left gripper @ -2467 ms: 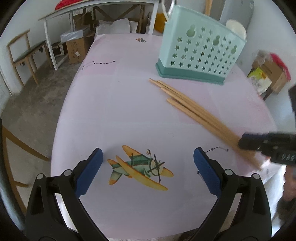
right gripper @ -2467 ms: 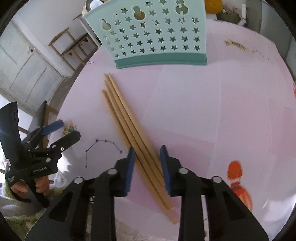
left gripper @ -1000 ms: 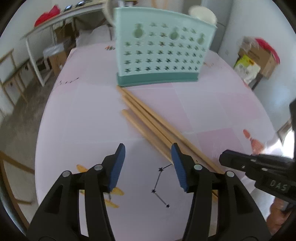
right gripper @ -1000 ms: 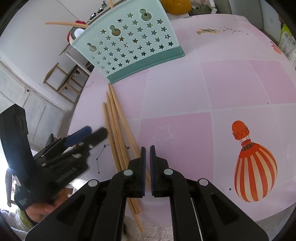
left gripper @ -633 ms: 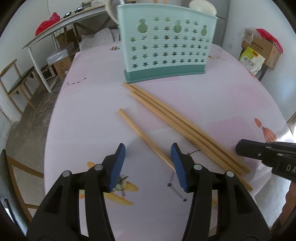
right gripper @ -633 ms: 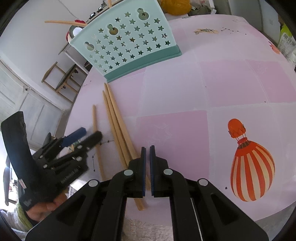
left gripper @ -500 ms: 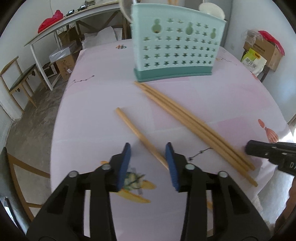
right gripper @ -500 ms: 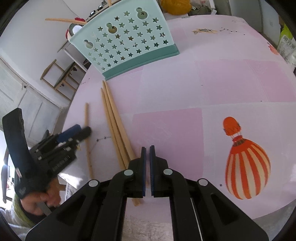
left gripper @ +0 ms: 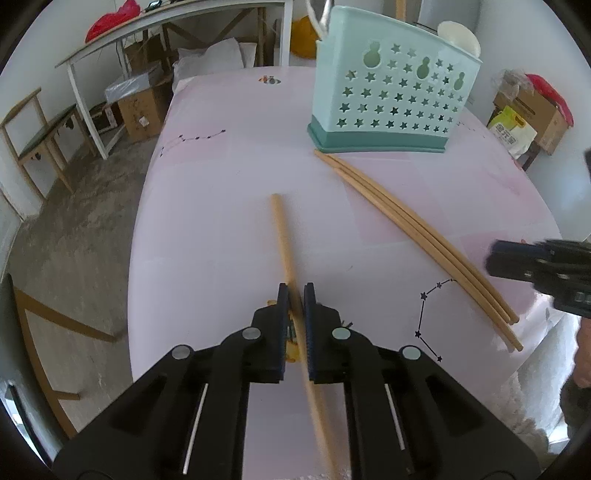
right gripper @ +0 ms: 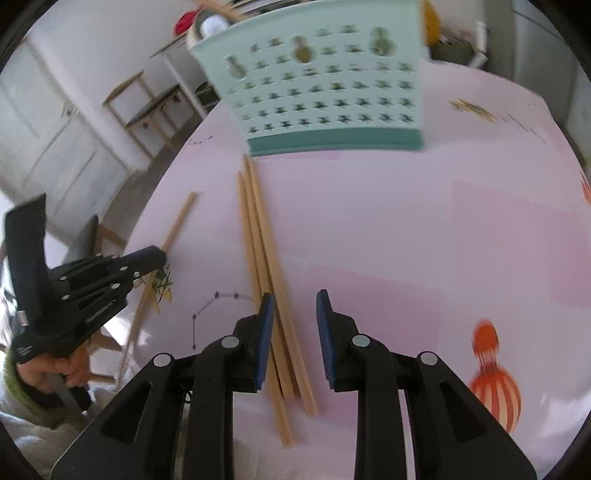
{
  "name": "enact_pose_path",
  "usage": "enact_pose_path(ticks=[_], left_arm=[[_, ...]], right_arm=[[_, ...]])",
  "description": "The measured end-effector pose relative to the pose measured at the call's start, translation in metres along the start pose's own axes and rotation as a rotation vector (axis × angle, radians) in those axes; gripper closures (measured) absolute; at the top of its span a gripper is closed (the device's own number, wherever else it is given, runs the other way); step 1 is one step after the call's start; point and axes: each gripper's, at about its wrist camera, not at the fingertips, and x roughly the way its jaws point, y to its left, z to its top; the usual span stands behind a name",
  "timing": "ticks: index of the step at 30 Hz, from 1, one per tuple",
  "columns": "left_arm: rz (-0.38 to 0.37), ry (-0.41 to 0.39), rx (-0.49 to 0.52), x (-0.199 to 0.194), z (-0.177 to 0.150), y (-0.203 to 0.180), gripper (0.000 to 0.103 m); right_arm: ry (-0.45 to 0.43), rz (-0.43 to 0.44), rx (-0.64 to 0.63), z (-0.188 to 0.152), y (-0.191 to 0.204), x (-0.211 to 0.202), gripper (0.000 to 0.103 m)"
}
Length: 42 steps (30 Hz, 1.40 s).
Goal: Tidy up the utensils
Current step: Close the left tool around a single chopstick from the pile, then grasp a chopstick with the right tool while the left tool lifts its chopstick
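Observation:
My left gripper (left gripper: 294, 291) is shut on a single wooden chopstick (left gripper: 282, 236), gripped near its middle, pointing ahead over the pink table; it also shows in the right wrist view (right gripper: 173, 229). Three more chopsticks (left gripper: 413, 230) lie side by side on the table, running toward the mint star-pattern utensil holder (left gripper: 395, 99). My right gripper (right gripper: 293, 306) is open over the near ends of those three chopsticks (right gripper: 258, 236), its left finger beside them. The holder (right gripper: 325, 92) stands upright at the far side.
The table's pink printed cloth (left gripper: 221, 177) ends close on the left and near sides. A white spoon (left gripper: 460, 35) and other utensils stand in the holder. Chairs (left gripper: 33, 136), a white bench and boxes (left gripper: 142, 107) are on the floor beyond.
My left gripper closed on one chopstick and swung it away from the other three. My right gripper went from shut to open and moved over the three chopsticks.

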Motion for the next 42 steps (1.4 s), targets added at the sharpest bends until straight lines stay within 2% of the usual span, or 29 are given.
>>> enact_pose_path(ticks=[4,7,14,18,22,25,32,34,38,40,42], left_arm=[[-0.009,0.006,-0.022,-0.001,-0.002,0.001,0.098],[-0.018,0.009,-0.027,-0.001,-0.003,0.004,0.098],[-0.042,0.022,-0.025,-0.002,-0.003,0.005,0.098],[-0.067,0.032,-0.024,-0.005,-0.008,0.008,0.098],[-0.09,0.035,-0.01,-0.005,-0.007,0.01,0.097],[-0.072,0.037,0.029,-0.001,-0.001,0.006,0.094],[-0.002,0.039,0.094,0.01,0.016,-0.002,0.091],[0.018,0.033,0.105,0.013,0.02,-0.003,0.091],[0.034,0.014,0.11,0.019,0.028,-0.005,0.092],[0.041,0.005,0.107,0.021,0.032,-0.005,0.097],[0.021,0.005,0.094,0.021,0.035,-0.003,0.098]], right_arm=[[0.038,-0.013,-0.057,0.015,0.005,0.02,0.081],[0.056,-0.029,-0.09,0.022,0.01,0.024,0.094],[0.085,-0.07,-0.107,0.019,0.013,0.02,0.096],[0.131,-0.104,-0.089,0.001,-0.004,0.005,0.096],[0.173,-0.133,-0.139,-0.009,-0.005,-0.001,0.093],[0.158,-0.163,-0.178,-0.005,0.001,0.003,0.083],[0.101,-0.157,-0.194,0.03,0.011,0.025,0.082],[0.081,-0.158,-0.18,0.04,0.008,0.032,0.083],[0.049,-0.153,-0.15,0.054,0.003,0.039,0.096],[0.036,-0.141,-0.125,0.055,0.001,0.04,0.096],[0.017,-0.141,-0.105,0.055,-0.001,0.038,0.096]])
